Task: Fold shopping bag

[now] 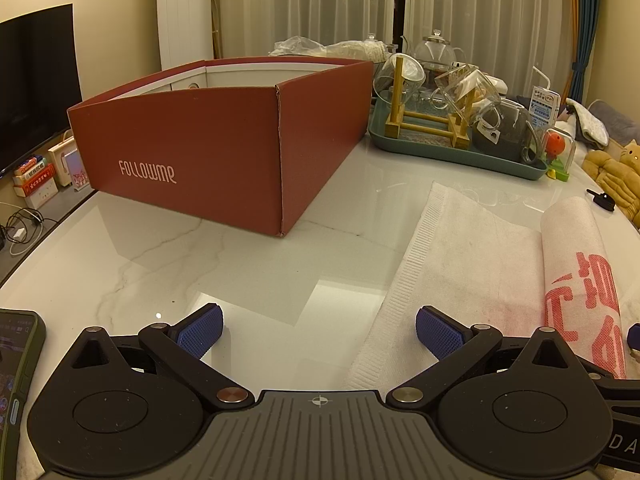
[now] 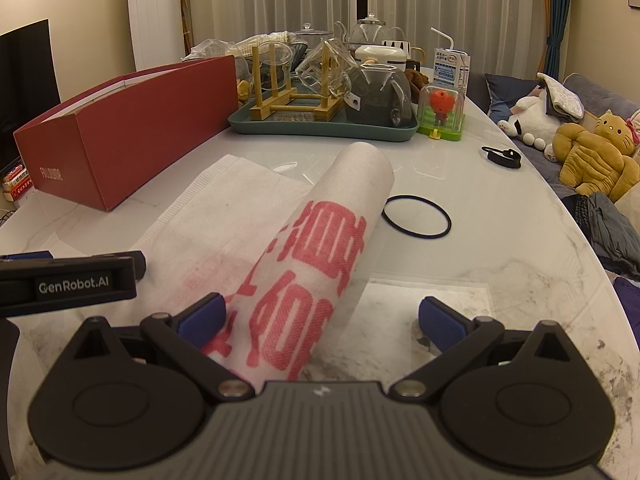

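White marble desk [image 1: 240,264] under warm lamplight, sheer curtains behind at 12 o'clock, dark screen at 9 o'clock in the left wrist view.

Red open-topped box [image 1: 224,148] marked FOLLOWME, standing at 11 o'clock of the left tongs, well apart from them.

White non-woven shopping bag [image 2: 316,248] with red printed characters, lying on the desk in front of both tongs: flat part spread toward 10 o'clock in the right wrist view, the rest curled into a loose roll running from the near edge up toward 12 o'clock. Near end of the roll between the fingers of the right tongs, against the left-hand blue pad [image 2: 202,320]; whether touching it, cannot tell.

Teal tray [image 2: 320,130] at 12 o'clock, loaded with glass cups on a bamboo rack and a glass pot. Milk carton [image 2: 451,70] with straw and a small domed toy figure [image 2: 442,114] just beside the tray at 1 o'clock.

Left tongs [image 1: 319,334] spread wide, gripping nothing, bare desk between the pads, bag edge just beside the right-hand pad.

Right tongs [image 2: 319,322] spread wide, not closed on the roll.

Phone [image 1: 18,376] at 8 o'clock of the left tongs.

Black elastic ring [image 2: 416,216] flat on the desk just beside the far end of the roll, at 1 o'clock.
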